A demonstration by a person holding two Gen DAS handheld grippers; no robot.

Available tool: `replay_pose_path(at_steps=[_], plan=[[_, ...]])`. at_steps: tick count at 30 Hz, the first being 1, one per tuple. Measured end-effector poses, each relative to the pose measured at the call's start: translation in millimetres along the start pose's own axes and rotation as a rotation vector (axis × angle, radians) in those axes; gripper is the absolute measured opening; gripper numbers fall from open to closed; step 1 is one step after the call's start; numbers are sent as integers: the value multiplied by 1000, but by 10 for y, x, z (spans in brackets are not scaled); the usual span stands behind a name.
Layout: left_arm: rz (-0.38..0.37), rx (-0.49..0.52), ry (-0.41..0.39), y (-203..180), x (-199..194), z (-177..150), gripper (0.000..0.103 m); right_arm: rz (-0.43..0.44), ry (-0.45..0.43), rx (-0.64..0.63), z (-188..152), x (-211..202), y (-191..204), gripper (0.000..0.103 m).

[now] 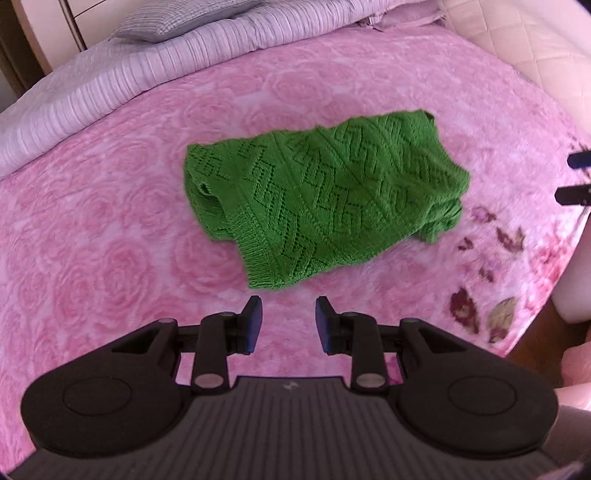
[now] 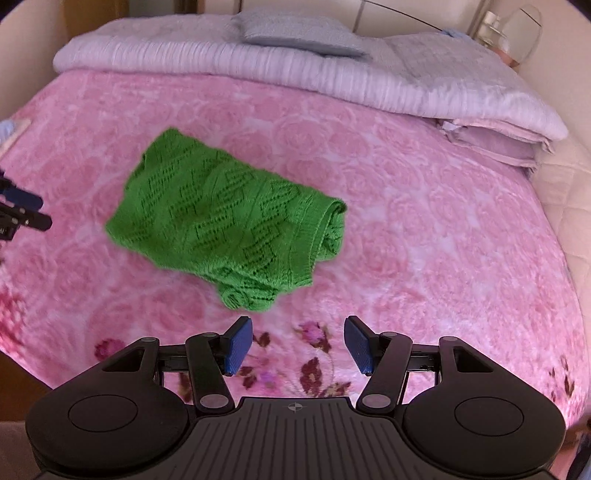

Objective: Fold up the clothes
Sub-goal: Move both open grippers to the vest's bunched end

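On pink rose blanket [image 1: 110, 221], unlabelled folded green sweater [image 1: 325, 199].

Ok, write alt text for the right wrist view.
A green knitted garment, folded into a rough bundle, lies on a pink rose-patterned blanket covering a bed. The right gripper hangs in front of it with blue pads apart, holding nothing. A pale quilt and grey pillow lie behind.
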State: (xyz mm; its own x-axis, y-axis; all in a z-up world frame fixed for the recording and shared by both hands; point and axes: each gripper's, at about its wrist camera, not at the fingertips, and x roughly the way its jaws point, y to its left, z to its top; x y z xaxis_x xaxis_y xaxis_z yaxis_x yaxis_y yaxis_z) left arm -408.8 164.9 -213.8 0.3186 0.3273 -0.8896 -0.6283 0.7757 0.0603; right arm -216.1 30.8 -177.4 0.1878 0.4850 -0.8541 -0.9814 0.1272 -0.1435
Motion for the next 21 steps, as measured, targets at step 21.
replay_pose_path(at_steps=[21], plan=[[318, 609, -350, -518, 1442, -806, 34, -182, -399, -620, -853, 1691, 126, 59]])
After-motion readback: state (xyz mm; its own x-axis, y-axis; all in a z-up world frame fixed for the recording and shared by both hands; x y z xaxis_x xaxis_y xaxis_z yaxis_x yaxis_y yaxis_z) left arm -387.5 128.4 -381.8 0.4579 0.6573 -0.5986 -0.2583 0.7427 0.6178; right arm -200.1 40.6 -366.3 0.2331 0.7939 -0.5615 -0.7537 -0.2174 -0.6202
